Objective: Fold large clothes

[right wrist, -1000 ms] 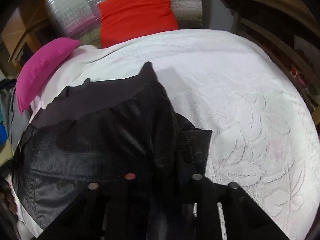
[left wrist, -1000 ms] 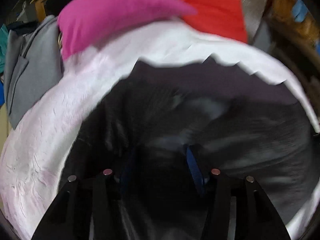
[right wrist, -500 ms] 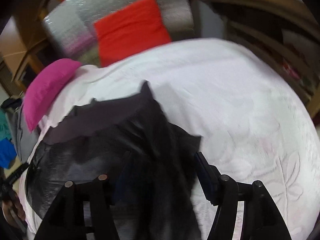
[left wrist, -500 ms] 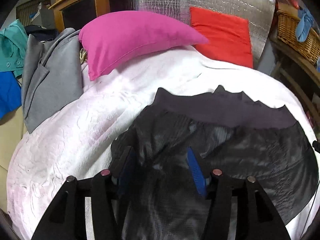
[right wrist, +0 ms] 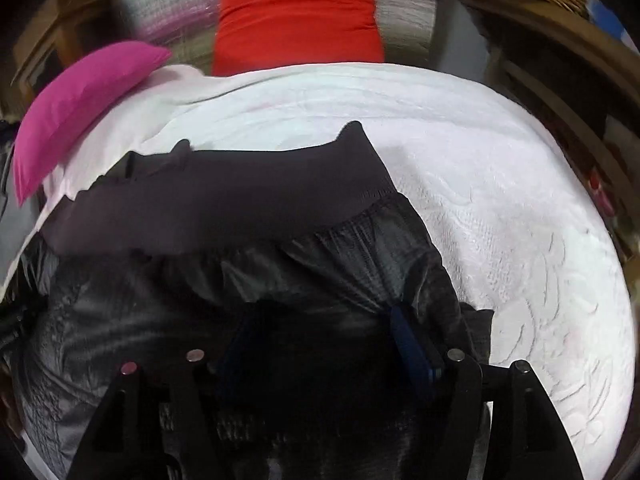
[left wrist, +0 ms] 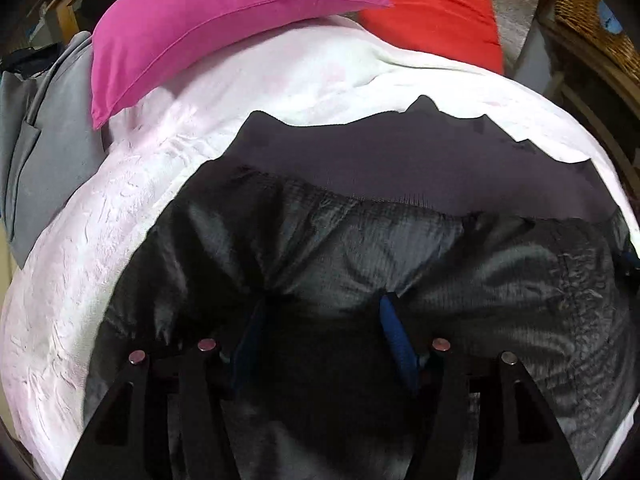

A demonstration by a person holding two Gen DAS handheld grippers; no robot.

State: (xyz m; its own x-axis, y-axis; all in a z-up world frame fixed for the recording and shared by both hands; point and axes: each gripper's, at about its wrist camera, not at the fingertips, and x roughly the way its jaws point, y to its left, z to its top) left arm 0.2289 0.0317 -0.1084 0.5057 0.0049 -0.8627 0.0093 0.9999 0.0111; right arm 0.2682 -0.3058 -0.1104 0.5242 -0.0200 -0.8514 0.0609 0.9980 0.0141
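A big black jacket (left wrist: 400,248) lies on the white bed (left wrist: 100,248), with its dull dark band (right wrist: 224,204) on the side toward the pink pillow (left wrist: 208,16) and the red pillow (right wrist: 296,16). The left tongs (left wrist: 320,312) are wide apart, and shiny cloth lies between the two blue fingers (left wrist: 394,332), but they are not pinching it. The right tongs (right wrist: 320,328) are spread wide too, right over the jacket's edge farthest from the pink pillow. A second ago the right tongs looked shut on a fold of cloth; half a second ago they had let go. The left view was tipped up half a second ago and now looks down at the cloth again. The jacket also looks flatter and wider now. I think this means one fold was just laid down, and both tongs are ready to pick a new spot to grab
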